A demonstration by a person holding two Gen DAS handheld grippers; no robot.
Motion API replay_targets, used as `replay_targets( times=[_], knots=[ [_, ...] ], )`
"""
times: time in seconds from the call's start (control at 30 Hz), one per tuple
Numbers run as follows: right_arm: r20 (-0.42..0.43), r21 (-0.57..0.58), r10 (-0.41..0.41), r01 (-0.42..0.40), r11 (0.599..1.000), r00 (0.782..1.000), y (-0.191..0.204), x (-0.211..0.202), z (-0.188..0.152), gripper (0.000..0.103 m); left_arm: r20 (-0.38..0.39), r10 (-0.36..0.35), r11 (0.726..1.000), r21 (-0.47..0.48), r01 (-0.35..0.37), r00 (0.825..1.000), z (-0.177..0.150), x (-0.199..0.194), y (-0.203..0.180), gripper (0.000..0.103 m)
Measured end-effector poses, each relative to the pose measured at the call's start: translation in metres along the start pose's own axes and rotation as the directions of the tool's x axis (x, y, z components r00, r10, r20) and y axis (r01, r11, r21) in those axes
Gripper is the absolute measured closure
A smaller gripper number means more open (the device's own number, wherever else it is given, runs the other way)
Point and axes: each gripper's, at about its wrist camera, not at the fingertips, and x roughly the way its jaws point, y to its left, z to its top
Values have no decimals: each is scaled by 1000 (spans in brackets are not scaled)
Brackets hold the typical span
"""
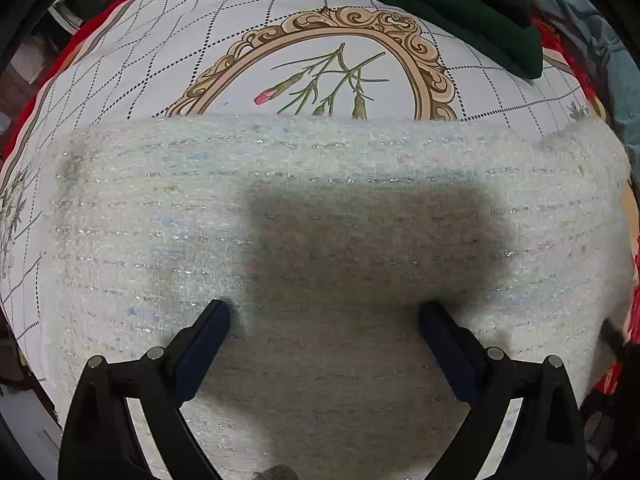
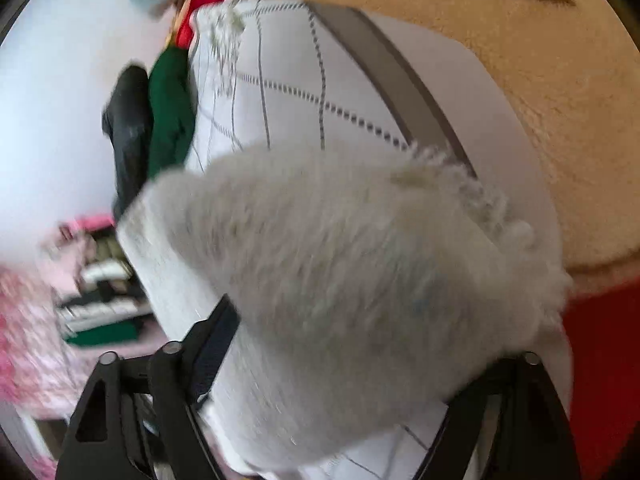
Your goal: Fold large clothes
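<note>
Left wrist view is showing the left tool (image 1: 324,316), fingers apart and empty, hovering over the fluffy white garment (image 1: 320,208) lying crosswise on the bed (image 1: 160,40); the right tool (image 2: 340,340) is lifting its fringed end, grip unclear.

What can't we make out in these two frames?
- Right hand-held gripper, right wrist view: the right finger is buried under the fuzzy white garment; whether it is shut on the cloth is unclear, and motion blur adds to this.
- Garment's near edge, left wrist view: cut off by the bottom of the frame, behind the open left hand-held gripper.
- Dark green clothing: cropped by the top edge.
</note>
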Motion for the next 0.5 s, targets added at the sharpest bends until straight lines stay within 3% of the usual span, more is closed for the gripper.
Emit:
replay_targets(
  times=[0.1, 0.13, 0.17, 0.2, 0.37, 0.5],
  knots=[
    [39, 39, 87, -88, 995, 995, -4, -2, 1, 17, -2, 13, 1000, 22, -13, 1000, 4, 0, -1, 5],
    [49, 51, 116, -119, 992, 992, -7, 2, -1, 26, 0, 17, 999, 28, -17, 1000, 4, 0, -2, 5],
    [55, 56, 129, -132, 990, 990, -9, 0, 3, 56, 2, 18, 999, 31, -18, 1000, 5, 0, -3, 4],
    [46, 54, 142, -144, 988, 989, -4, 4, 7, 68, 6, 16, 999, 32, -16, 1000, 5, -1, -3, 4],
    [117, -22, 131, -129, 991, 985, 38, -18, 11, 77, 17, 26, 998, 65, -27, 1000, 18, 0, -20, 6],
    [170, -139, 132, -109, 984, 977, 79, -57, 6, 78, 2, -19, 996, 92, 19, 1000, 31, 7, -47, 7]
  ],
)
